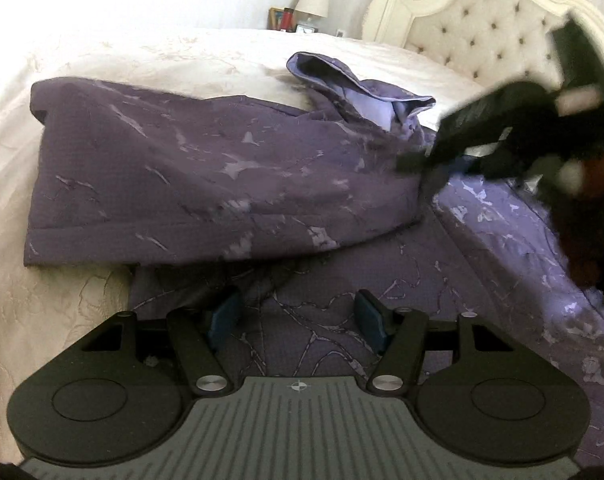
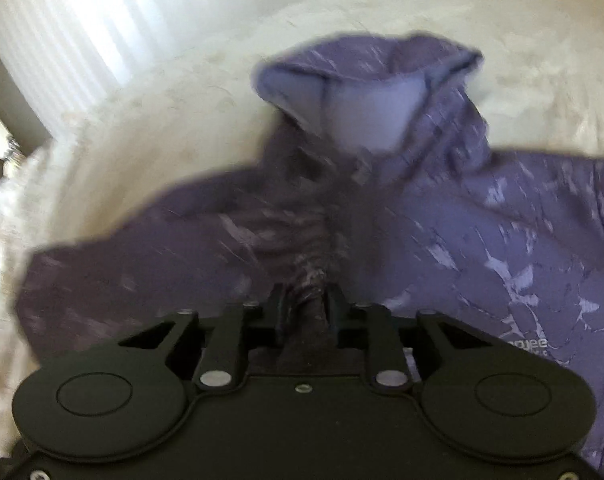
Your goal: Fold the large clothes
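A purple hoodie [image 1: 206, 184] with a pale marbled print lies on a cream bedspread [image 1: 114, 56], one side folded over the body and its hood [image 1: 341, 84] toward the headboard. My left gripper [image 1: 298, 316] is open and empty, low over the lower part of the hoodie. My right gripper [image 2: 305, 300] is shut on a bunched fold of the hoodie [image 2: 309, 240] below the hood [image 2: 365, 92]. It also shows blurred in the left wrist view [image 1: 433, 156], at the hoodie's right side.
A tufted cream headboard [image 1: 481, 36] stands at the back right. A nightstand with a lamp [image 1: 313, 0] and small items lies beyond the bed. A bright window [image 2: 82, 20] is at the left in the right wrist view.
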Action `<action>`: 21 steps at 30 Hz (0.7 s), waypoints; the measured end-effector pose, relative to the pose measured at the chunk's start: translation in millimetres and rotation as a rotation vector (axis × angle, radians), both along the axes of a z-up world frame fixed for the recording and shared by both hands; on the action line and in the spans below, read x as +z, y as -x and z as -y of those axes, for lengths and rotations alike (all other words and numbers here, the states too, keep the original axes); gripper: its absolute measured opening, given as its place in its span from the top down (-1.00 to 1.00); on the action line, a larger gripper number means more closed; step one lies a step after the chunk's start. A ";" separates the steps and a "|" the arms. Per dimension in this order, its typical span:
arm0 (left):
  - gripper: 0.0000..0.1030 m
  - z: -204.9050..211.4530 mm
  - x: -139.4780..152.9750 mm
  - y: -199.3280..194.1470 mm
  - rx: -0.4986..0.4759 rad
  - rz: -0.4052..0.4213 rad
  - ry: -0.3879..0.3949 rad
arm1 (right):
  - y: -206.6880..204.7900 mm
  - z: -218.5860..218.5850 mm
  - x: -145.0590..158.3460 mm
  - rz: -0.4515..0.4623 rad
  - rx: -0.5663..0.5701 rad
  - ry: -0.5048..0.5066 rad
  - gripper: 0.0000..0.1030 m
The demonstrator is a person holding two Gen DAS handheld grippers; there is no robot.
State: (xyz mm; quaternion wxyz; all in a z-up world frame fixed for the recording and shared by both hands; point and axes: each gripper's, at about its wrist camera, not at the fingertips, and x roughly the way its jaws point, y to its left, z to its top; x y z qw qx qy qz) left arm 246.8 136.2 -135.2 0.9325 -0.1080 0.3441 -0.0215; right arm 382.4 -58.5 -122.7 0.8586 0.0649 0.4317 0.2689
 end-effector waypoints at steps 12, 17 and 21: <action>-0.18 6.2 3.1 3.4 0.004 0.003 -0.035 | 29.5 80.5 65.6 0.159 -0.235 0.103 0.58; -0.18 7.1 15.7 9.6 0.021 -0.006 -0.064 | 26.8 93.1 41.4 0.111 -0.284 0.141 0.58; -0.19 1.1 35.0 21.0 0.034 0.045 -0.139 | 26.0 100.7 46.0 0.167 -0.332 0.209 0.59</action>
